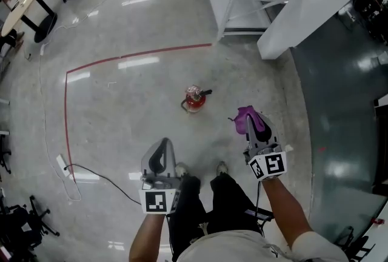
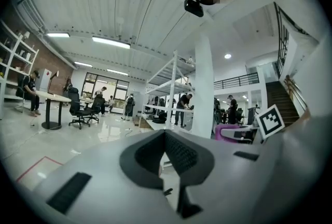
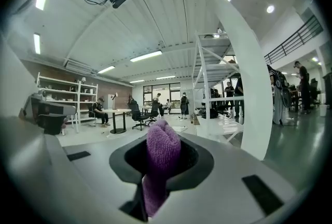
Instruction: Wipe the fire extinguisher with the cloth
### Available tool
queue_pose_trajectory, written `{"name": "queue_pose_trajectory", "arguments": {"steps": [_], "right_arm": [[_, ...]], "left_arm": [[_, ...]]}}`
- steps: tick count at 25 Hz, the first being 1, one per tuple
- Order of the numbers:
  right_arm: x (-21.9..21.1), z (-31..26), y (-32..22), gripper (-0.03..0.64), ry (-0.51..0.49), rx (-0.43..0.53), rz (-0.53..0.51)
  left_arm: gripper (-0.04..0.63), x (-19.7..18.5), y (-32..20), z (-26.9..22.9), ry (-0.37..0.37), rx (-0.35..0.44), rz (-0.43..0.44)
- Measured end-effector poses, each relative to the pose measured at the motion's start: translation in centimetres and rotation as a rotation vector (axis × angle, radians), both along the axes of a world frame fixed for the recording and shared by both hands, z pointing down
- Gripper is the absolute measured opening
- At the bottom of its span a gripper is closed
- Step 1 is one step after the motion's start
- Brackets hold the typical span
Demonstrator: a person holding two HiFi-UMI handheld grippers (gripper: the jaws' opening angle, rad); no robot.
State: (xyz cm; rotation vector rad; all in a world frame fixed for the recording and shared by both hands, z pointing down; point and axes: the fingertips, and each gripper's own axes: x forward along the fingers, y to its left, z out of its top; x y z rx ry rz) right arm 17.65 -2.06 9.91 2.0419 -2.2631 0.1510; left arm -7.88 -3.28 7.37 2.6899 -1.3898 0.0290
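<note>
Cloth (image 3: 162,161), pinched in the right gripper (image 1: 253,126) while the left gripper (image 1: 159,156) sits closed and empty, could topple the unsteadied extinguisher (image 1: 194,99) on the floor (image 1: 121,109) if pressed hard.

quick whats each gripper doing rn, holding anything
Left gripper: shut, nothing between its jaws.
Right gripper: shut on the purple cloth.
</note>
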Motion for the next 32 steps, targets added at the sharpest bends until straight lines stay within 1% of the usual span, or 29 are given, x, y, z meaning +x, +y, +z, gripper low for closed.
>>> {"name": "queue_pose_trajectory", "arguments": {"steps": [4,7,11,13,18,21,23,27,32], "right_arm": [[1.1,8.4,-3.3,0.069,0.026,-0.001,-0.027],[1.5,14.6,-6.0,0.069,0.051,0.014,-0.041],[1.6,22.5,-8.8,0.069,0.089,0.027,-0.044],[2.0,26.3,-10.4,0.069,0.105,0.033,-0.036],[2.7,33.1,-13.0,0.069,0.186,0.088,-0.02],[2.7,35.8,-14.8,0.069,0.246,0.128,-0.008],[2.4,37.1,-16.1,0.069,0.255,0.135,0.001],[0.5,39.4,-18.0,0.069,0.29,0.093,-0.022],[-3.1,41.7,-19.3,0.069,0.277,0.015,-0.066]], "left_arm": [[0.005,1.6,-1.2,8.4,0.018,-0.003,0.001],[0.003,1.5,-2.9,15.2,0.063,-0.044,-0.025],[0.003,1.9,-5.3,23.4,0.038,-0.034,-0.028],[0.003,2.2,-6.8,27.4,0.033,-0.044,-0.029],[0.003,2.2,-8.8,36.0,0.028,-0.062,-0.019],[0.003,1.7,-9.3,39.6,0.024,-0.026,-0.036],[0.003,1.5,-9.6,41.8,0.037,-0.016,-0.035],[0.003,0.3,-9.4,44.2,0.094,-0.046,-0.047],[0.003,-1.1,-9.0,43.7,0.13,-0.044,-0.036]]}}
